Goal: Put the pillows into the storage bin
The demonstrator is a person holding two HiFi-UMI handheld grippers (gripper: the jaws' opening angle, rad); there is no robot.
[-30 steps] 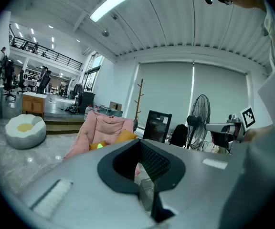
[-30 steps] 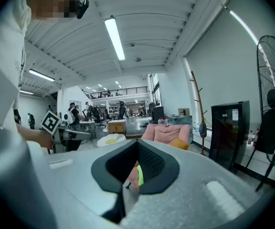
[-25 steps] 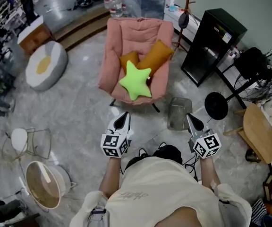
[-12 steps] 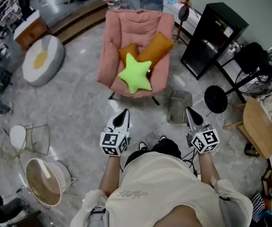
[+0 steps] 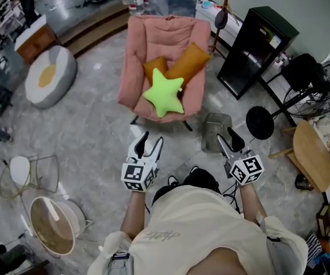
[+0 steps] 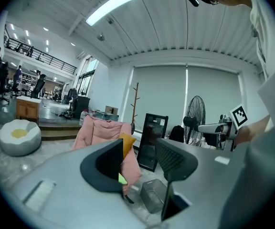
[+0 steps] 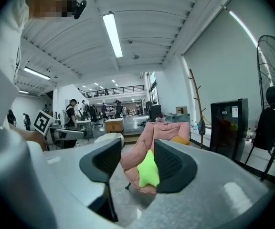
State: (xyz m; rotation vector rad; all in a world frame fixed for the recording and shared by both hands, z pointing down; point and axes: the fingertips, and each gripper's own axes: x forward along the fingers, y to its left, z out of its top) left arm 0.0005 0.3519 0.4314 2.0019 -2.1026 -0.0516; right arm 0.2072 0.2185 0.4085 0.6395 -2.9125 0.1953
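A green star pillow (image 5: 164,93) lies on a pink armchair (image 5: 135,67), with two orange pillows (image 5: 191,62) behind it. The grey mesh storage bin (image 5: 216,133) stands on the floor by the chair's right front leg. My left gripper (image 5: 150,144) and right gripper (image 5: 228,139) are held level in front of the person, well short of the chair. Both have just been opening and are open with nothing between the jaws. The left gripper view shows the left gripper (image 6: 138,151), chair (image 6: 101,130) and bin (image 6: 153,194). The right gripper (image 7: 136,151) frames the star pillow (image 7: 148,171).
A black cabinet (image 5: 259,50), a standing fan (image 5: 319,90) with its round base (image 5: 261,128) and a round wooden table (image 5: 314,159) crowd the right. An egg-shaped pouf (image 5: 50,76), a wire stool (image 5: 33,173) and a round tub (image 5: 53,225) sit at left.
Both grippers' jaws, shut in the earlier frames, now stand apart. The grippers have edged a little toward the chair.
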